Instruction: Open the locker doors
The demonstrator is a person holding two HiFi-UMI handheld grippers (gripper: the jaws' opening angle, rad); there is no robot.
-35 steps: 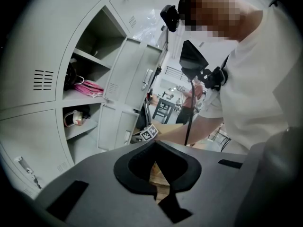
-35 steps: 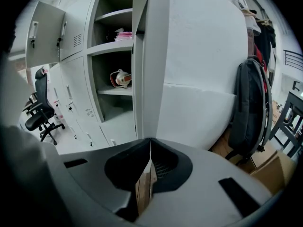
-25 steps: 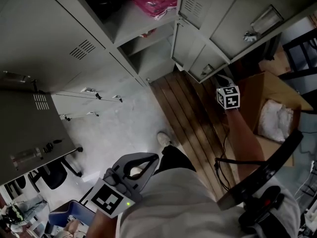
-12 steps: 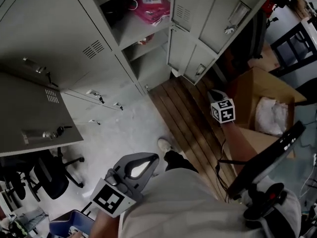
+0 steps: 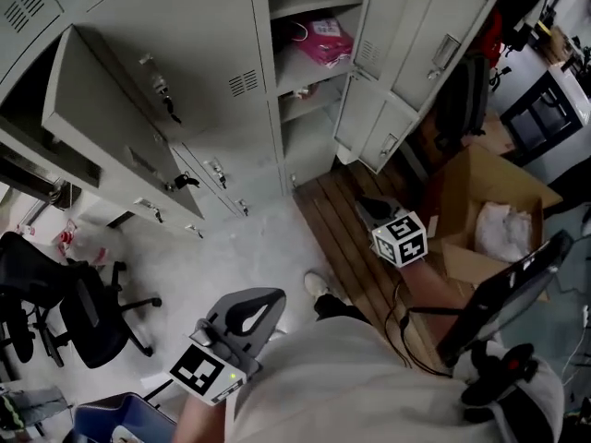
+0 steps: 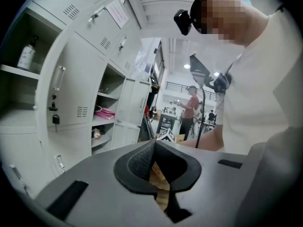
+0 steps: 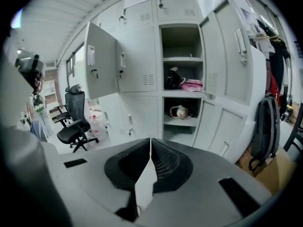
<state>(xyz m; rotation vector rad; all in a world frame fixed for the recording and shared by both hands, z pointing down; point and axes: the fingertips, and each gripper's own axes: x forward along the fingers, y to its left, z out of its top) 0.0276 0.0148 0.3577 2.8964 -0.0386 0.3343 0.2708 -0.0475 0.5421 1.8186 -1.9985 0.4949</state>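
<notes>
Grey lockers [image 5: 212, 90] fill the top of the head view. One upper door [image 5: 111, 127] hangs open at the left. The middle column stands open, with a pink bag [image 5: 323, 40] on its shelf, and its upper door [image 5: 420, 35] and lower door [image 5: 379, 127] are swung right. My right gripper [image 5: 369, 212] hovers over the wooden floor short of them, touching nothing. In its own view the right gripper [image 7: 150, 140] is shut and empty, facing the open compartment [image 7: 182, 60]. My left gripper [image 5: 275, 297] stays low by my body, and the left gripper [image 6: 154, 142] is shut and empty too.
A black office chair [image 5: 65, 312] stands at the left on the pale floor. An open cardboard box [image 5: 489, 220] with white stuff sits at the right. A backpack [image 7: 262, 126] leans right of the lockers. A person [image 6: 189, 108] stands far off in the room.
The head view has swung so more of the lockers shows. My right gripper has drawn back from the right-hand locker doors, down and left in the picture. The left gripper has hardly moved.
</notes>
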